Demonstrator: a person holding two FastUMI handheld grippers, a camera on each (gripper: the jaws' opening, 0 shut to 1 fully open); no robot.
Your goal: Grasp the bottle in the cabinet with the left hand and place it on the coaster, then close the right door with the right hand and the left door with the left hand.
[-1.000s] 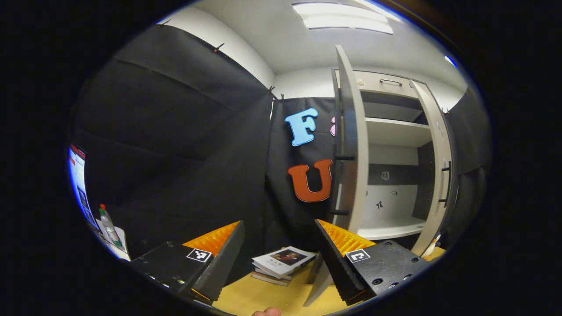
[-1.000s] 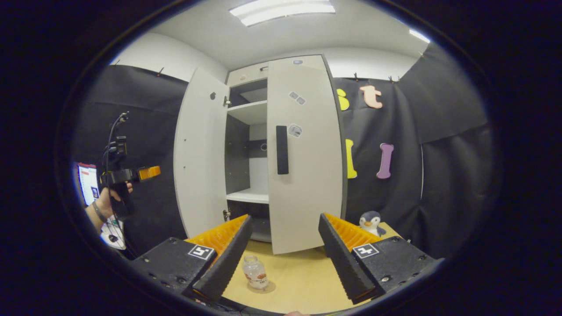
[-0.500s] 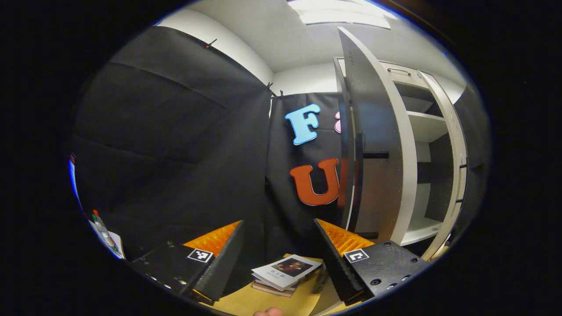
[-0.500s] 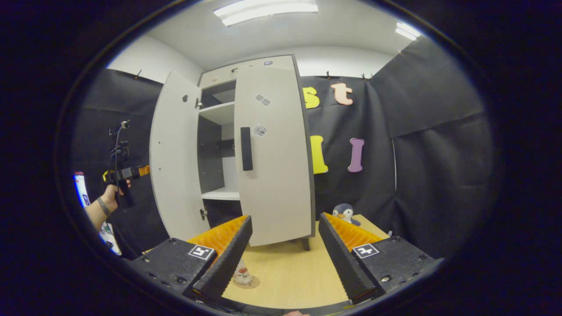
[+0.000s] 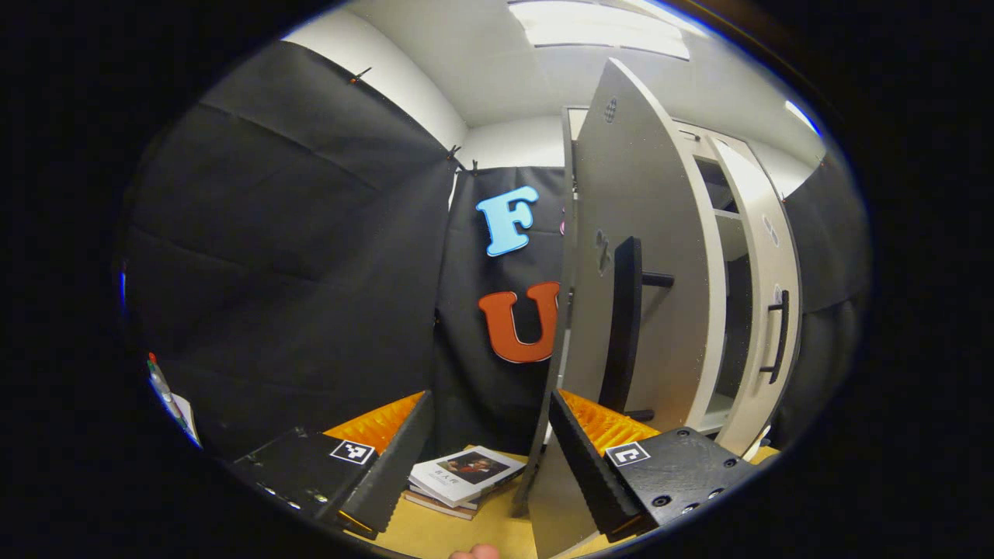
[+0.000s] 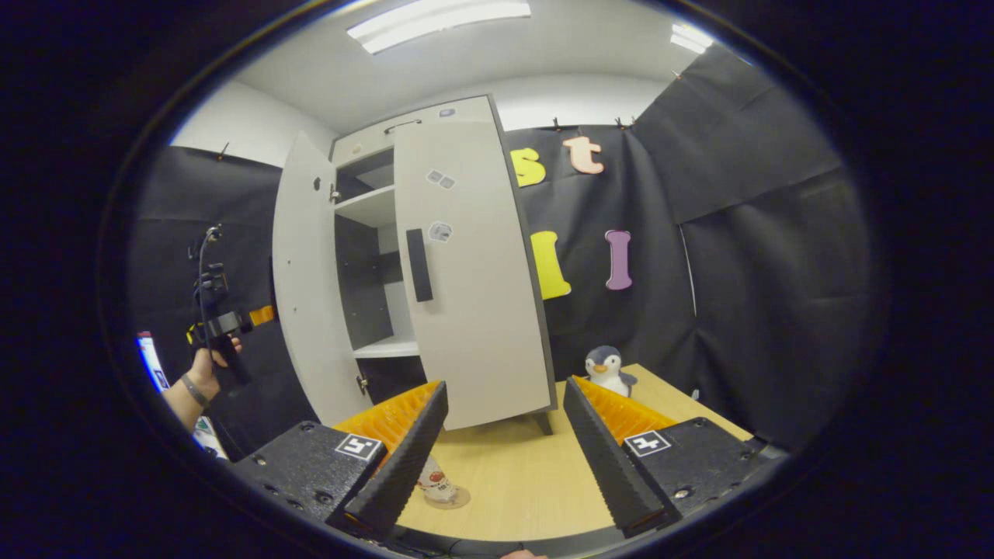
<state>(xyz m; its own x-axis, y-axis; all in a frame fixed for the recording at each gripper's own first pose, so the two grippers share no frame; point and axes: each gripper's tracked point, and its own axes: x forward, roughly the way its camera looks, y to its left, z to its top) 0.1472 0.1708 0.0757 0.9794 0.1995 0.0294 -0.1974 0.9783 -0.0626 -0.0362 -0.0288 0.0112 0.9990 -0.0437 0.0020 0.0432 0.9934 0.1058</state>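
Right gripper view: small clear bottle [image 6: 436, 485] with red-and-white label upright on round coaster [image 6: 453, 498], wooden table [image 6: 512, 481]; both grippers' jaws released, gripping nothing.

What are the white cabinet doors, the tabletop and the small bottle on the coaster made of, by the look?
White cabinet doors: flat matte panels with dark edges, probably laminated board. Light tan tabletop: faint grain, likely wood veneer or laminate. Small clear bottle: see-through, so glass or plastic; I cannot tell which. Round coaster: too small to judge.
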